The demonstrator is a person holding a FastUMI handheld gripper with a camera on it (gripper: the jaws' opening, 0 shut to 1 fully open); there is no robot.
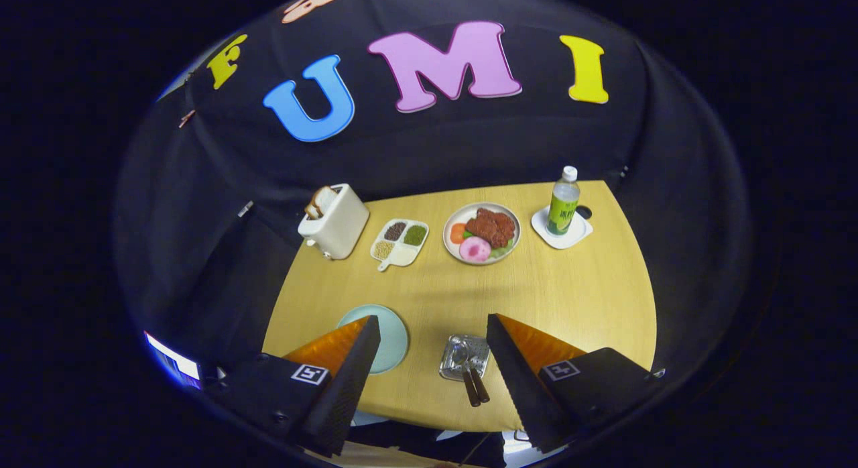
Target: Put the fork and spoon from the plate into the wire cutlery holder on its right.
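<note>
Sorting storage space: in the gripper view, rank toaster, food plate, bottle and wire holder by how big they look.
1. Toaster
2. Food plate, close behind it
3. Bottle and wire holder: too alike, and the holder sits nearer the camera.

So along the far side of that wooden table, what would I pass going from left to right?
Cream toaster holding a bread slice → white divided tray of beans and grains → round plate of meat and vegetables → green drink bottle with a white cap on a white square coaster. The gripper hangs open nearer us.
</note>
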